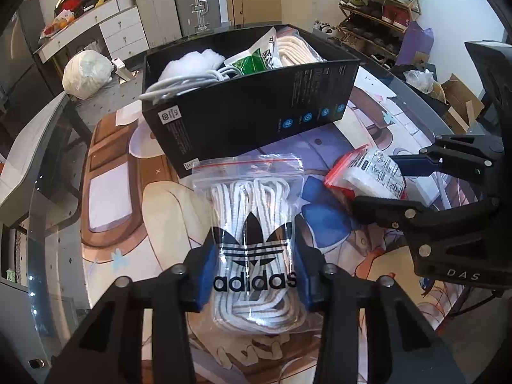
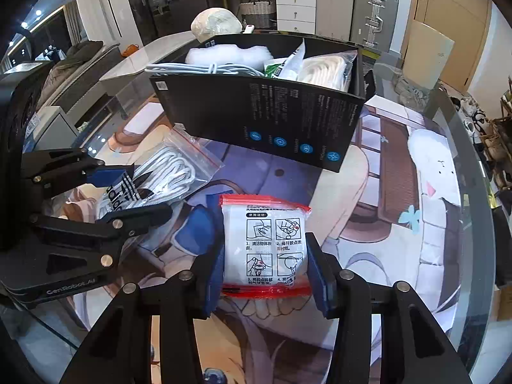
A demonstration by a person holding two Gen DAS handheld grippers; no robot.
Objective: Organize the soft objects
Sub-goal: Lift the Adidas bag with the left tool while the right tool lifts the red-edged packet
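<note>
A clear zip bag of white laces (image 1: 252, 198) with an Adidas logo lies on the printed mat, just in front of the black box (image 1: 256, 108). My left gripper (image 1: 254, 272) is shut on its lower half, a blue pad pressing each side. To its right, a red-edged white packet (image 2: 265, 224) with printed instructions sits between the pads of my right gripper (image 2: 265, 275), which is shut on it. Each gripper also shows in the other's view: the left gripper (image 2: 128, 192) and the right gripper (image 1: 384, 182). The black box (image 2: 272, 118) holds a white cable, white stuffing, a green packet and a bag of cream rope.
A cartoon-print mat (image 2: 400, 224) covers the glass table, whose rim (image 2: 473, 192) curves round at the right. Beyond the table stand a white wrapped bundle (image 1: 86, 72), drawers, suitcases (image 1: 198, 0) and a shoe rack (image 1: 377, 9).
</note>
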